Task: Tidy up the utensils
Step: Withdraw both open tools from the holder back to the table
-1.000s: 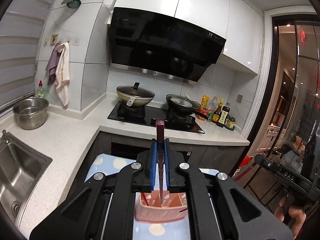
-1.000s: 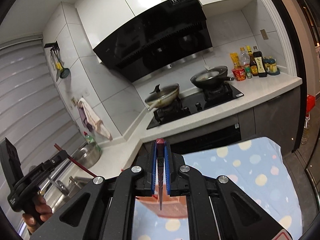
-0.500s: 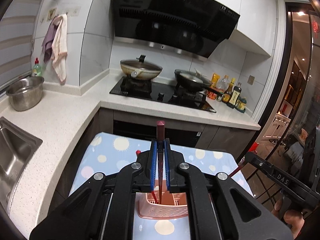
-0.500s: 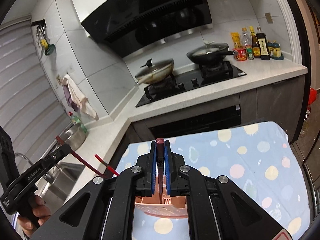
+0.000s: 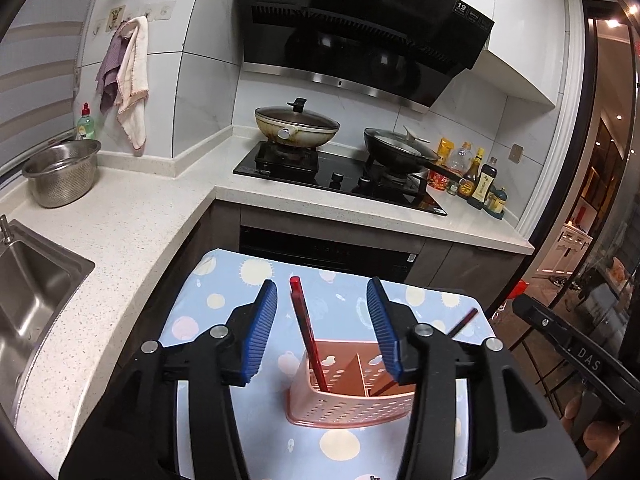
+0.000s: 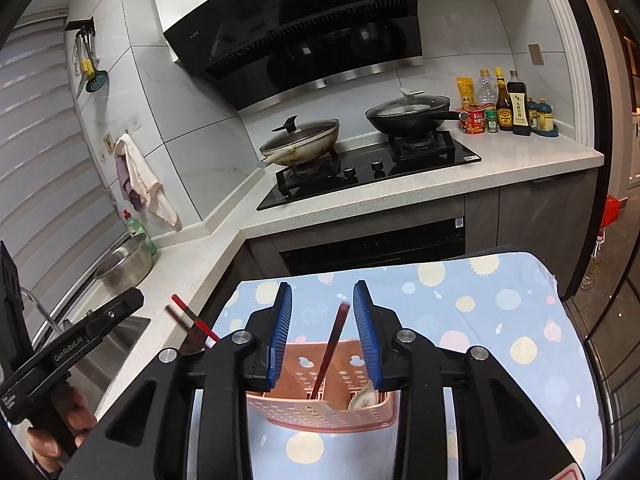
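At the far left your steel sink (image 5: 28, 276) is sunk into the speckled counter, with a perforated metal bowl (image 5: 62, 172) beyond it and two cloths (image 5: 128, 76) hanging on the tiled wall. Nearer you, the surface (image 5: 224, 292) wears a pale blue cloth with round spots, and on it stands the pink perforated caddy (image 5: 348, 408), split by a divider into compartments. Your left tool (image 5: 322, 328) hangs just above the caddy with its blue pads (image 5: 260, 332) spread — the jaws have just been opening, and the red chopstick (image 5: 306, 330) between them stands free, touching neither pad, its lower end down in the caddy's left compartment and its top leaning away to the left. A second dark red chopstick (image 6: 332, 350) shows in the right wrist view, leaning in a middle compartment between the parted pads of your right tool (image 6: 322, 328), whose jaws have also just been opening — it too is let go. A pale spoon (image 6: 362, 400) lies in the compartment to the right of it. Far beyond, on the hob (image 5: 340, 176), sit a lidded cream wok (image 5: 296, 126) and, to its right, a black pan (image 5: 400, 152), then a cluster of sauce bottles (image 5: 476, 180) at the counter's right end.
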### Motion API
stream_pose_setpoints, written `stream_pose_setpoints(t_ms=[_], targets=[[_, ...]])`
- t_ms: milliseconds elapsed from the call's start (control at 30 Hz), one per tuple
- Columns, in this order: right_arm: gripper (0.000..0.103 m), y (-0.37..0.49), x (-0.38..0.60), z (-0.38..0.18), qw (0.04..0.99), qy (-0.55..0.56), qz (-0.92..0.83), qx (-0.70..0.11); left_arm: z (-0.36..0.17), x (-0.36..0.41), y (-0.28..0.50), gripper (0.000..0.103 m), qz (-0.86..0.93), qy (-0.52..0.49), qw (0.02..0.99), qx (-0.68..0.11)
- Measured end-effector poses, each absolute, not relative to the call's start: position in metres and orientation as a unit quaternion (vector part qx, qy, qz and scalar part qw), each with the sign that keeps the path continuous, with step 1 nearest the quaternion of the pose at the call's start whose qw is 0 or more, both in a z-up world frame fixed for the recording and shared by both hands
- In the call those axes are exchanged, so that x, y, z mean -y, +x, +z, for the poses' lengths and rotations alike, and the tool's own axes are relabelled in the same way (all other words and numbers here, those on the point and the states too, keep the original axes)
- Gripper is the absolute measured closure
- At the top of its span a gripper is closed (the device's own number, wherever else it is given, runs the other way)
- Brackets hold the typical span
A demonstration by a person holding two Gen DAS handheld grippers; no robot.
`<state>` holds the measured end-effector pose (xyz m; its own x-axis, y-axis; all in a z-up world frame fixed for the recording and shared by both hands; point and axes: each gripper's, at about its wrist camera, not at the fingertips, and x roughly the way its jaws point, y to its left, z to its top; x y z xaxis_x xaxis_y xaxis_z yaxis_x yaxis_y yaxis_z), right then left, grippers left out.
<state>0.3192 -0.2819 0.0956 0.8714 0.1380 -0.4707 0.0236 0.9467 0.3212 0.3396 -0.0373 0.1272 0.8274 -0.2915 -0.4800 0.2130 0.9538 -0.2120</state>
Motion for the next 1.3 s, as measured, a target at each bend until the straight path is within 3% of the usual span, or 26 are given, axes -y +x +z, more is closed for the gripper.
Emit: stream_pose_setpoints(t_ms=[133, 267, 500, 1300], targets=[[0.071, 0.307, 0.279, 0.096, 0.954, 0.156, 0.031, -0.256, 0.130, 0.037, 0.328, 0.058, -0.128, -0.065, 0.955, -0.259], [0.068, 0.288, 0.271, 0.093, 0.954, 0.140, 0.033, -0.264, 0.128, 0.036, 0.311, 0.050, -0.123, -0.053, 0.957, -0.258], [0.064, 0.243, 0.259, 0.072, 0.945, 0.127, 0.041, -0.299, 0.109, 0.036, 0.272, 0.050, -0.122, -0.031, 0.952, -0.277], [0.065, 0.081, 0.219, -0.092, 0.876, 0.062, 0.035, -0.478, -0.052, 0.022, 0.122, 0.050, -0.102, 0.003, 0.887, -0.450]])
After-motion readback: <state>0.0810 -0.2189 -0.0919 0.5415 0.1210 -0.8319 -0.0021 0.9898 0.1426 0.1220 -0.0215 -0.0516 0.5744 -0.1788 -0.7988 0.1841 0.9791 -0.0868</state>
